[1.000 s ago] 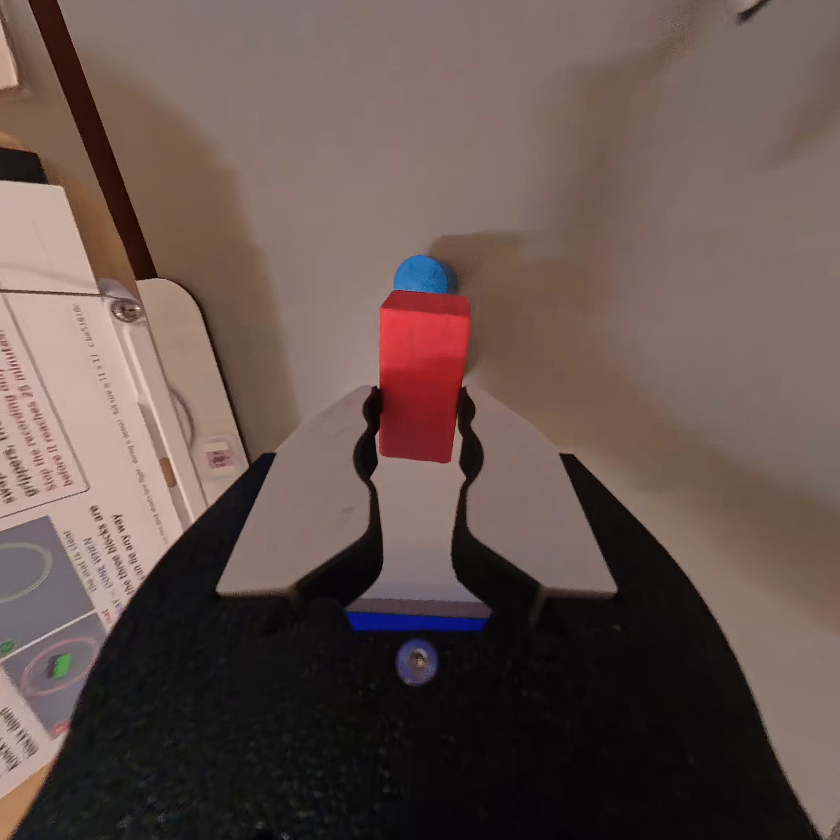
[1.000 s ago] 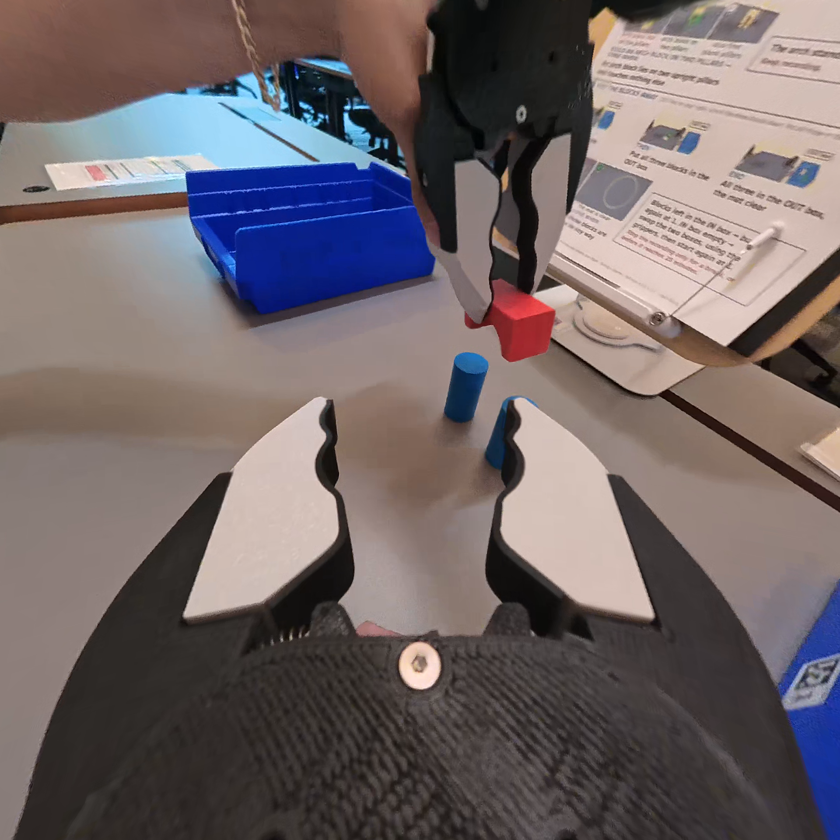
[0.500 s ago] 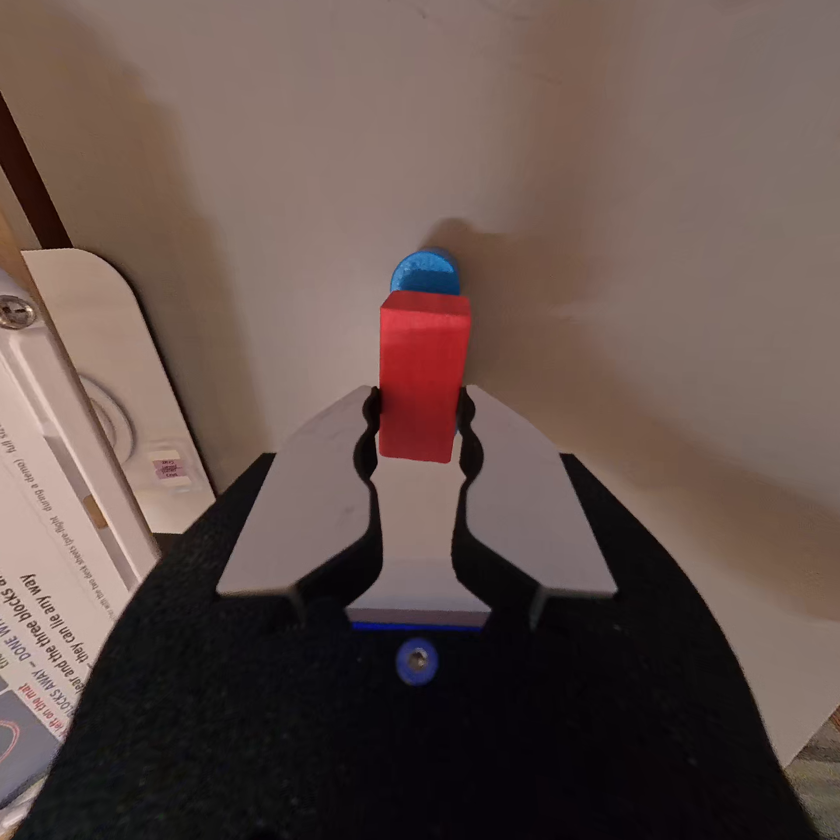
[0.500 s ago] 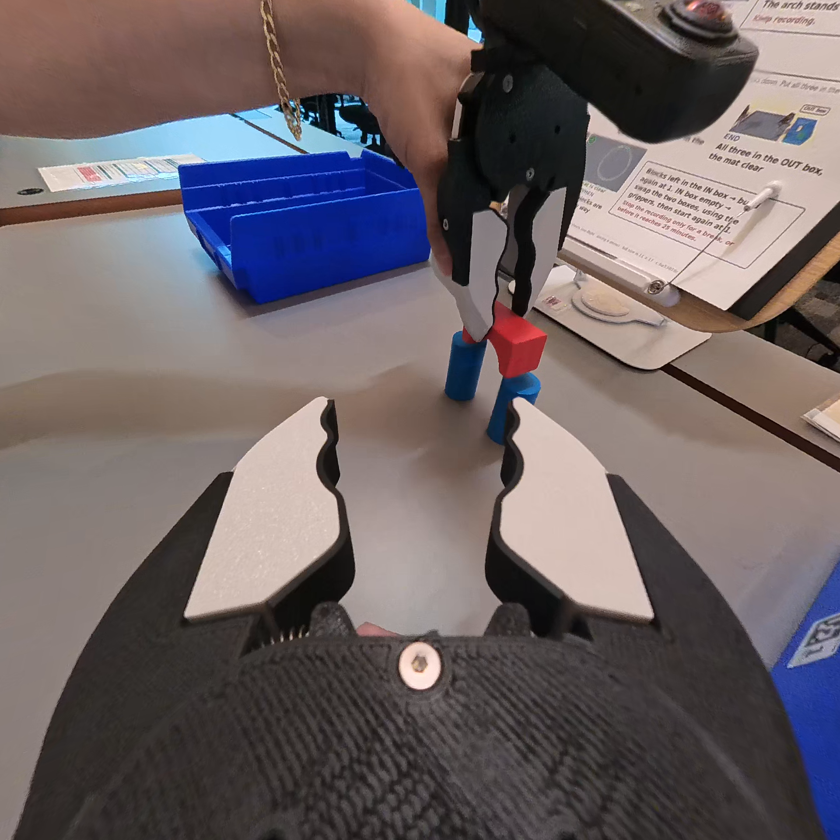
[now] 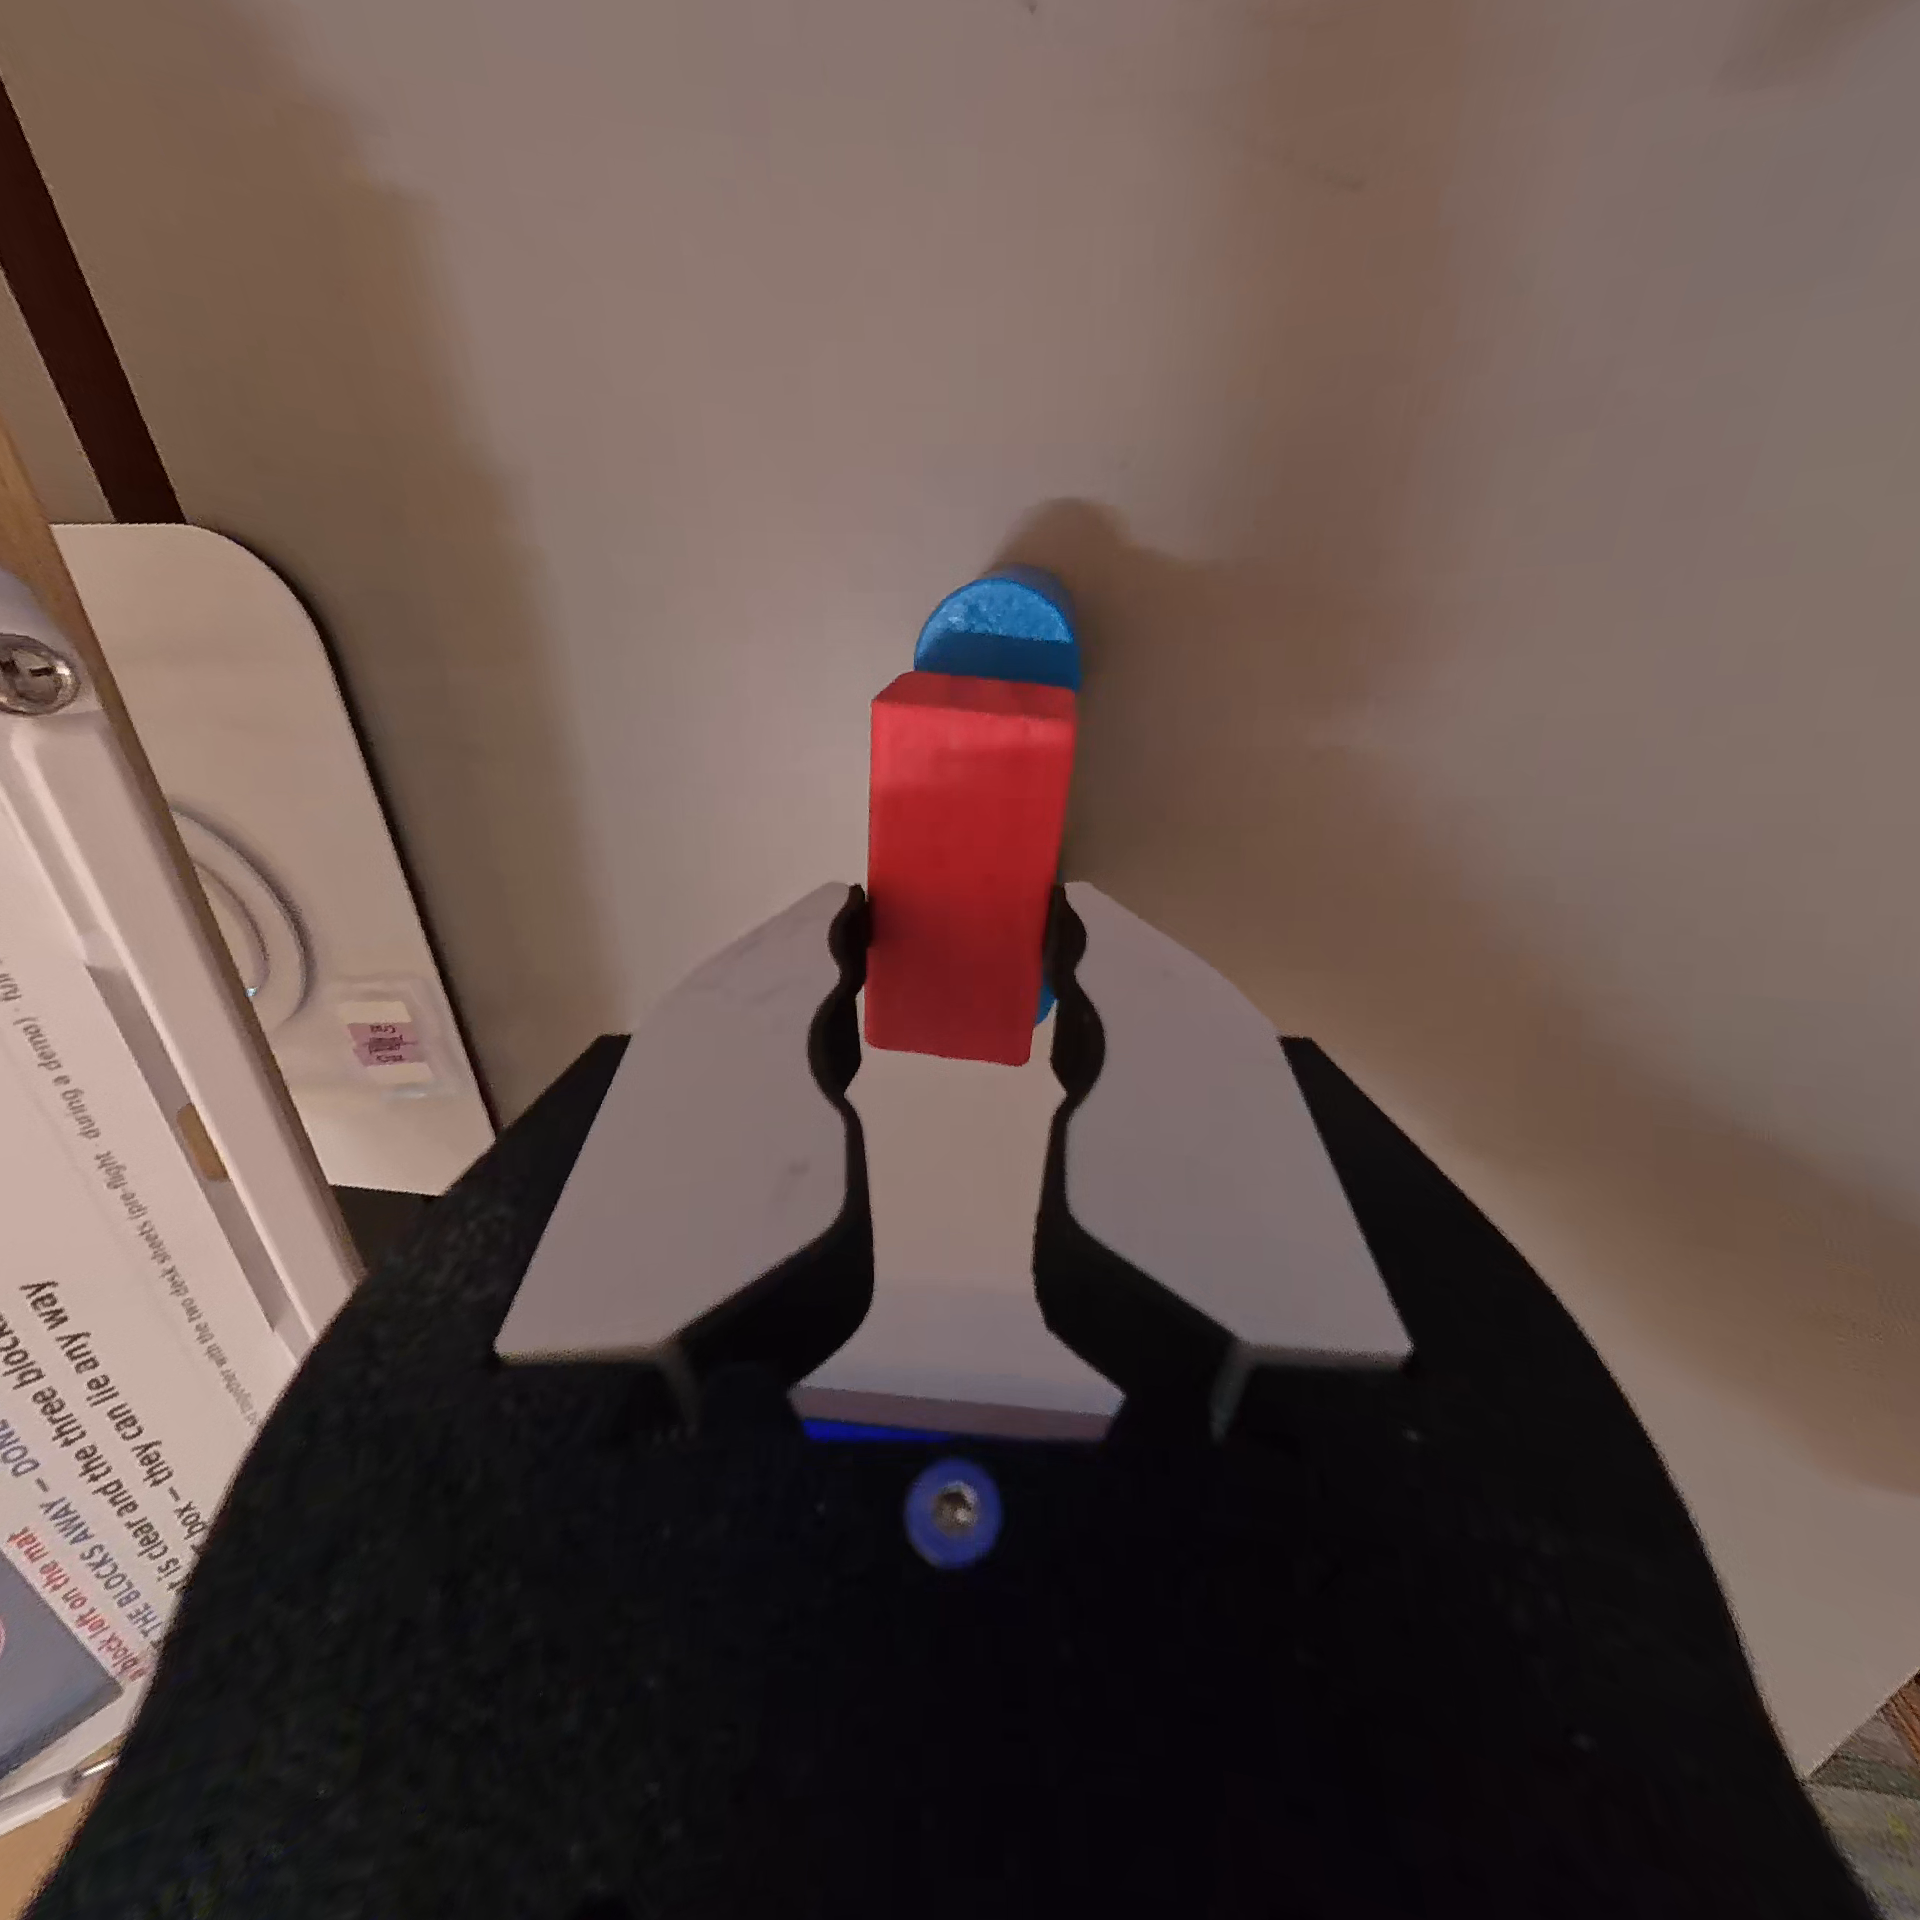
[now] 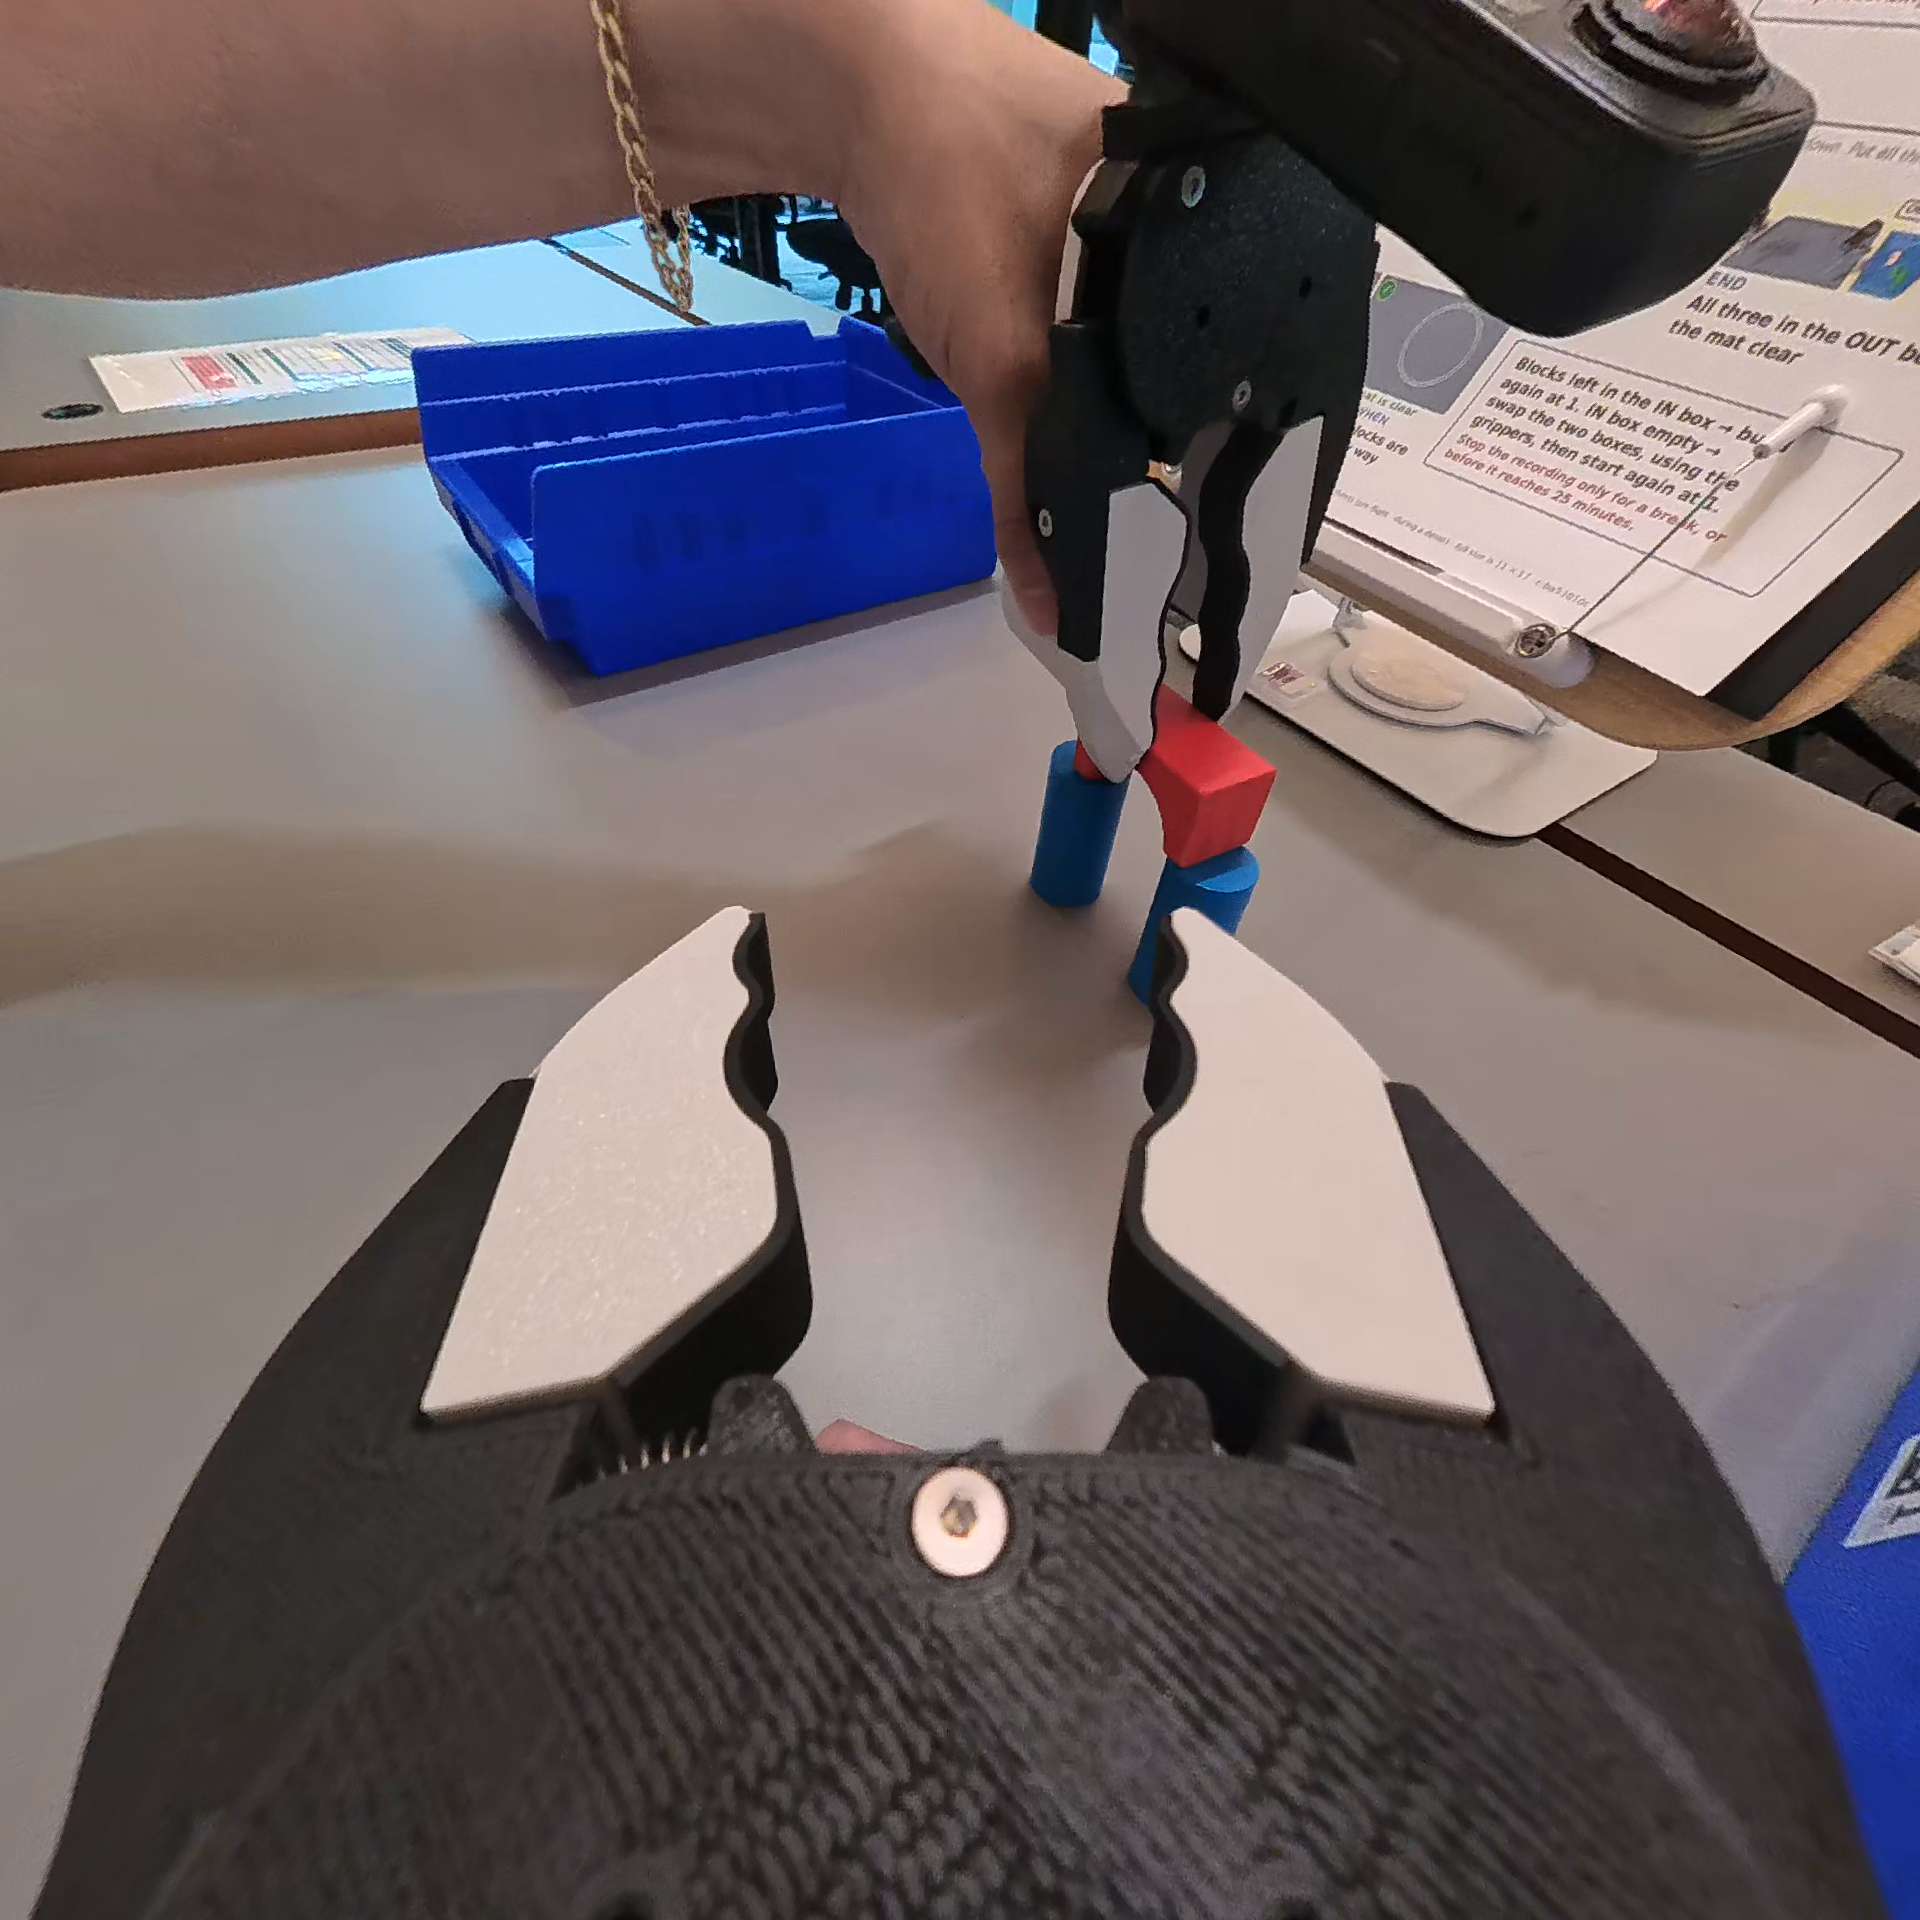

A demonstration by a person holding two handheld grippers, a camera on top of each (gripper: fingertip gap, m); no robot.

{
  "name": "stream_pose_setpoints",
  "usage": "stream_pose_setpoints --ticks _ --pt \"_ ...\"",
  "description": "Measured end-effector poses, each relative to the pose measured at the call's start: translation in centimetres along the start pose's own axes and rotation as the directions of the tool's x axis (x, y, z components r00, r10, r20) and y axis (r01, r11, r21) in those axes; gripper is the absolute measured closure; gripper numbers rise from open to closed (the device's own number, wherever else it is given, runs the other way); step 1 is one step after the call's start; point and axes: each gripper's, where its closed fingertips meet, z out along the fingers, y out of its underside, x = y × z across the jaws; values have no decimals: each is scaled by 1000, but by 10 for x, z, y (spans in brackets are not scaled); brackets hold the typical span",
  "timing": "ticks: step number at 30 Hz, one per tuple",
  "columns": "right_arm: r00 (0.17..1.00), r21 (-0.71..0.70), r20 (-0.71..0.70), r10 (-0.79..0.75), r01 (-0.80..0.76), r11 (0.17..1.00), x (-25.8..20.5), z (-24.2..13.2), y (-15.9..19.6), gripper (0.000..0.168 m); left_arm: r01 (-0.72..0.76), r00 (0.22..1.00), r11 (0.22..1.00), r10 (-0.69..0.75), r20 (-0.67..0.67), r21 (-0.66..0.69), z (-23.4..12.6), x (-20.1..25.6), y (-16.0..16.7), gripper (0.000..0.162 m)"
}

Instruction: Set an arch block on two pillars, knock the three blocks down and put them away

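My left gripper (image 5: 954,925) is shut on a red block (image 5: 966,862) and points straight down at the grey table. In the right wrist view the left gripper (image 6: 1164,717) holds the red block (image 6: 1210,790) across the tops of two upright blue cylinders, the far one (image 6: 1075,842) and the near one (image 6: 1195,904). The block rests on or just above them. From above, one blue cylinder top (image 5: 992,629) shows beyond the block. My right gripper (image 6: 961,997) is open and empty, low over the table, in front of the cylinders. Its right finger hides the near cylinder's base.
A blue bin (image 6: 707,488) stands at the back left of the grey table (image 6: 312,831). An instruction board on a white stand (image 6: 1621,457) leans at the right; it also shows in the left wrist view (image 5: 135,1091). A person's hand and forearm (image 6: 727,135) reach across above.
The left gripper has come down with the red block, from above the two cylinders to their tops. The right gripper has stayed open and nearly still.
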Motion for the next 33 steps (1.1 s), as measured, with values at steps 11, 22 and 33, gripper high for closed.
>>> stream_pose_setpoints --ticks 11,22,33 --pt "1000 -10 -9 6 -7 1000 0 -2 6 98 109 994 976 -104 -38 188 -33 7 -7 102" --pt "924 -30 -331 190 -212 977 67 30 27 168 489 779 391 -598 -189 780 -103 38 32 114" --pt "816 -187 -551 173 -323 928 118 67 67 165 467 624 209 -766 -153 859 -67 121 82 120"
